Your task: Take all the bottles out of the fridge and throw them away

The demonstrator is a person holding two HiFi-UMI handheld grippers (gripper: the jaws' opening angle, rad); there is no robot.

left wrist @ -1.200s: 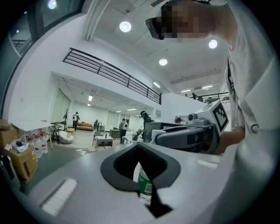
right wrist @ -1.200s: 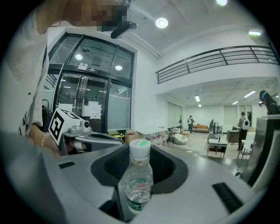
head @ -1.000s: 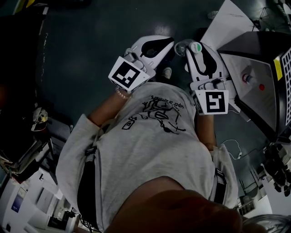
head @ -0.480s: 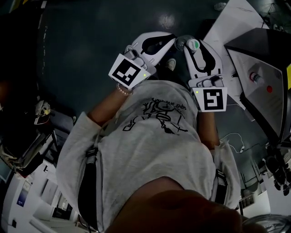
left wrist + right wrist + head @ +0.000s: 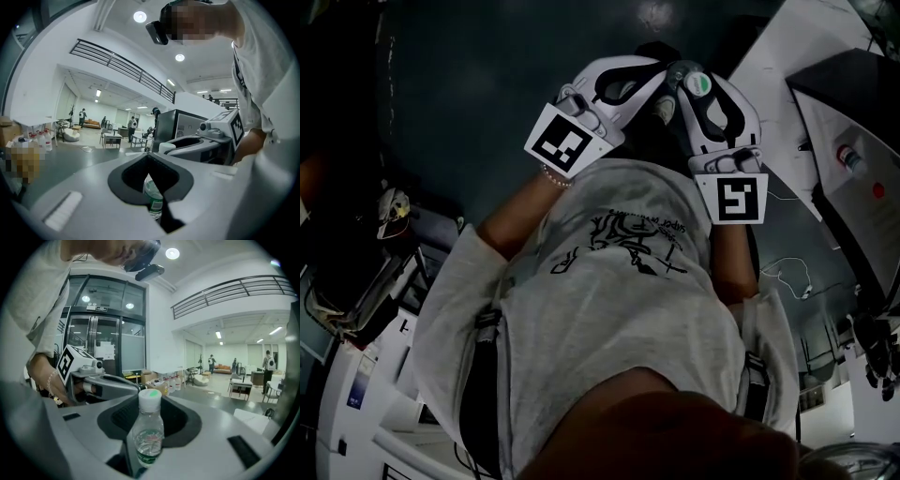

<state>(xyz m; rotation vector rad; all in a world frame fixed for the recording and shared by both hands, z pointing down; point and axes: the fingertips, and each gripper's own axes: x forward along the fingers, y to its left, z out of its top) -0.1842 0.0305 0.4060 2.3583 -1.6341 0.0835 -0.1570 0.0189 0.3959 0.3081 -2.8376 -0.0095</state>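
Left gripper: jaws drawn in on the left bottle, which sits deep in the dark notch. Only its shoulder and a strip of green label show.

Right gripper: jaws pinch the right bottle low on its clear body. It stands upright, with its neck and white cap rising clear of the jaws.

Both bottles are out of the fridge and carried in front of the person's shirt, over dark floor. The two grippers ride close together, tips nearly meeting. No bin can be made out in any view.

Risks, as I judge them:
- The thin clear plastic may buckle or slide under the right jaws, and the bottle could tip forward because most of it stands above the grip.
- With the tips this near each other, one bottle could knock the other loose.
- Opening the jaws before a bin is underneath would put both bottles on the floor.

Writing:
- Both bottles carry a green label band, the print too small to read.
- The cap has a green spot on top.
- The marker cube shows a black-and-white square code, no letters.
- The shirt has a dark drawing with a line of lettering I cannot read.
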